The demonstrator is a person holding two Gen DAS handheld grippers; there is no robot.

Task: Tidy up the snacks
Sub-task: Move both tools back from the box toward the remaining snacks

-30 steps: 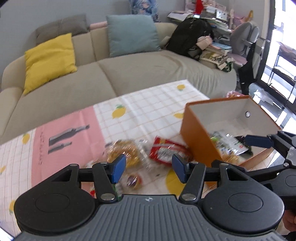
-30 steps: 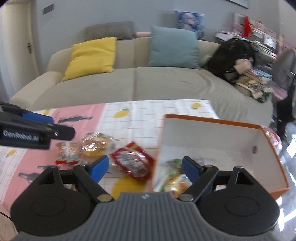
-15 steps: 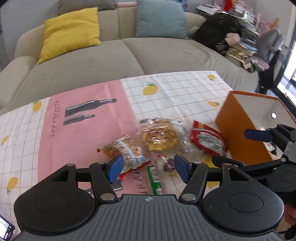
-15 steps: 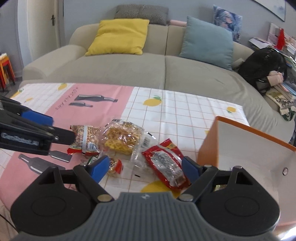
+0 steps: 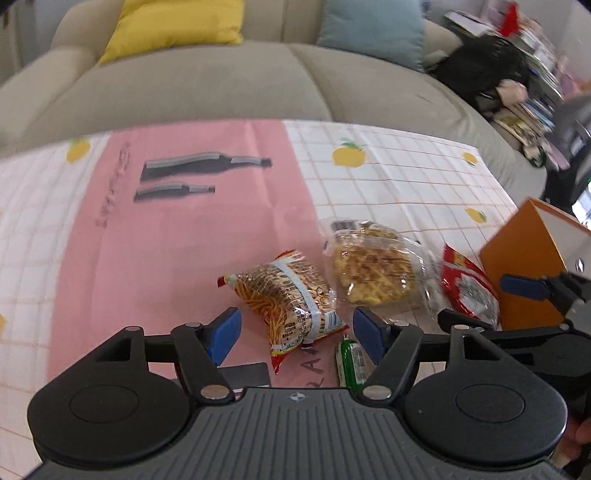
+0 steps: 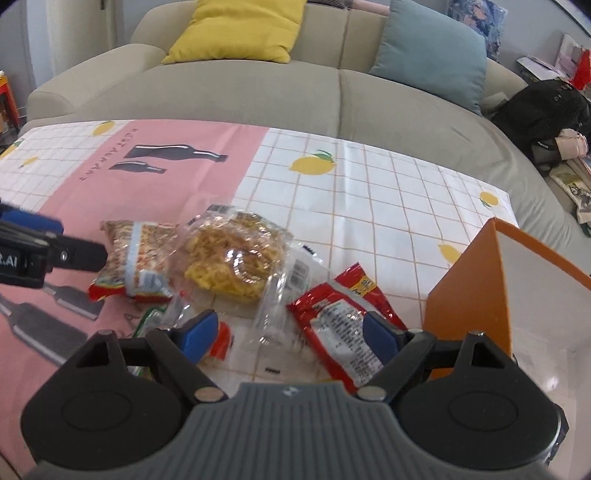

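Beige sofa runs along the back, with a yellow cushion on the left and a dusty blue cushion further right, both leaning on the backrest. A patterned blue pillow peeks out behind the blue one. On the sofa's right end sits a black bag, next to a messy pile of books and papers. Up front is a tablecloth: white grid with lemons, plus a pink panel printed with dark bottles.
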